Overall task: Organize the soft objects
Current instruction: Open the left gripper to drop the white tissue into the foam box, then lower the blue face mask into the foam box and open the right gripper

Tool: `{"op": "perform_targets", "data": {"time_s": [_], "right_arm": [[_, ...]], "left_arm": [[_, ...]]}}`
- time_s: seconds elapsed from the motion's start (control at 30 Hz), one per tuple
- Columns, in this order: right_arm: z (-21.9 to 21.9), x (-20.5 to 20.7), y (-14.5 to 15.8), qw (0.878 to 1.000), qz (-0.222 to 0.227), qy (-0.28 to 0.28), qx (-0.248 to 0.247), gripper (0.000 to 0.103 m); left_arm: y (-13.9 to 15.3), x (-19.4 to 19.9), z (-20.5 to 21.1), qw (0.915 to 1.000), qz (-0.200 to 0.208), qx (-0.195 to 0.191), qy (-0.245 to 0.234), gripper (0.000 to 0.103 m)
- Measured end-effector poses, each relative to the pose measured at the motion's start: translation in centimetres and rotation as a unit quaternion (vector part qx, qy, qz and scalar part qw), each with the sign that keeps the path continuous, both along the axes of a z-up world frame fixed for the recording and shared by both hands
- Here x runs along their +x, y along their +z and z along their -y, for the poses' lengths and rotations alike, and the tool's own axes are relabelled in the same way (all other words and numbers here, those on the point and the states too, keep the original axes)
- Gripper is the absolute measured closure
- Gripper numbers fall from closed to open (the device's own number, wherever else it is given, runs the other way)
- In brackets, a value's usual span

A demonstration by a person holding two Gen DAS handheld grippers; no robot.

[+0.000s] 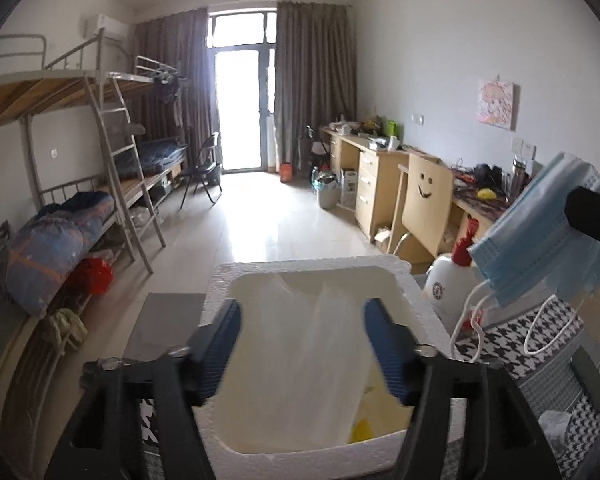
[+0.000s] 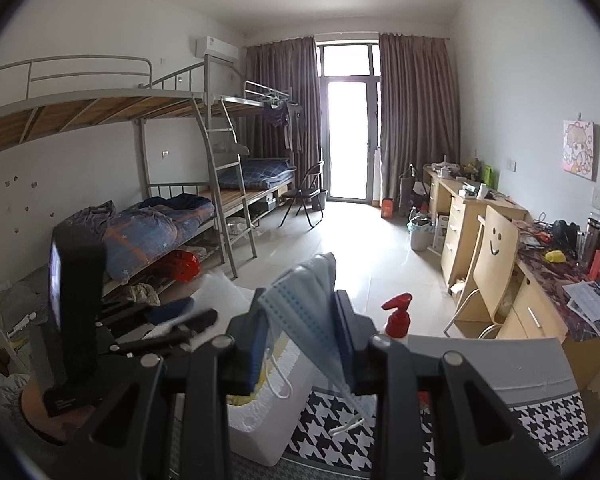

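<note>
Blue ribbed pads line the two fingers of the left gripper (image 1: 302, 344), and they stand wide apart with nothing pinched. Between them, lower down, a thin see-through plastic sheet (image 1: 328, 364) lies loose and blurry inside the white foam box (image 1: 312, 270). No pad touches it. The box is chunky and crumbly at its rim, smooth and cream inside, with a bit of something yellow near the bottom.

The right gripper (image 2: 302, 340) is squeezed shut on a pale blue face mask (image 2: 300, 304). The mask is soft and pleated, folded over the top of the fingers, and its thin white ear loops (image 2: 280, 380) hang down in curls. It hangs in the air, just above the near corner of the foam box.

Just beside the box stands a white pump bottle (image 1: 450, 284) with a red shiny top. Under and around these things lies a cloth with a black-and-white zigzag check (image 2: 340, 412).

Farther out, the floor is pale, glossy tile. Grey metal bunk beds (image 2: 204, 152) with a ladder stand on one side, with a puffy blue quilt (image 2: 148, 228). On the other side are light wooden desks and a wooden chair (image 2: 496, 256) with a smiley face cut in its back.
</note>
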State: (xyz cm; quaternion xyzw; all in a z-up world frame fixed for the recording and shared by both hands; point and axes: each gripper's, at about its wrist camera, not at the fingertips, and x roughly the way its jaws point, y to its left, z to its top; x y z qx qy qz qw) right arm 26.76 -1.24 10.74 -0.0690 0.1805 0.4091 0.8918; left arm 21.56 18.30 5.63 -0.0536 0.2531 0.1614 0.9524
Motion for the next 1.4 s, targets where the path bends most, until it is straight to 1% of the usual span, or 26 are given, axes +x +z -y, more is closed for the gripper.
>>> {"op": "perform_targets", "data": {"time_s": [0.03,0.07,0.13,0.17,0.23,0.33,0.43,0.7,0.93,1.17,1.4], "right_arm": [[0.0,0.0,0.0,1.000,0.001,0.001,0.000,0.067],[0.0,0.1,0.1,1.000,0.001,0.000,0.000,0.067],[-0.1,0.1,0.0,1.000,0.001,0.003,0.000,0.067],[-0.2,0.1,0.0,1.000,0.000,0.004,0.000,0.067],[-0.5,0.1,0.1,1.000,0.001,0.006,-0.001,0.067],[-0.7,0.1,0.1,1.000,0.001,0.012,-0.001,0.067],[-1.2,0.0,0.1,1.000,0.001,0.019,-0.004,0.067],[-2.5,-0.4,0.1,0.999,-0.001,0.039,-0.006,0.067],[-3.9,-0.6,0.1,0.999,-0.006,0.052,-0.012,0.067],[-4.7,-0.9,-0.1,0.998,-0.006,0.064,-0.020,0.067],[-5.6,-0.7,-0.5,0.997,-0.015,0.072,-0.027,0.067]], "left_arm": [[0.1,-0.2,-0.2,1.0000,0.001,-0.001,0.002,0.031],[0.1,-0.4,-0.2,1.0000,0.002,0.000,0.005,0.022],[0.3,-0.8,-0.2,0.9998,0.011,0.006,0.014,0.013],[0.4,-1.0,-0.2,0.9997,0.015,0.009,0.018,0.009],[0.6,-1.4,-0.3,0.9994,0.019,0.014,0.025,0.005],[0.9,-1.8,-0.5,0.9990,0.021,0.020,0.033,0.003],[1.0,-2.5,-0.7,0.9987,0.022,0.016,0.042,0.002],[1.3,-4.1,-1.7,0.9976,0.033,0.016,0.060,0.001],[0.9,-5.0,-2.3,0.9969,0.029,0.019,0.071,0.001],[0.5,-6.3,-2.8,0.9962,0.033,0.017,0.078,0.001],[0.2,-7.3,-3.3,0.9954,0.037,0.014,0.087,0.001]]}}
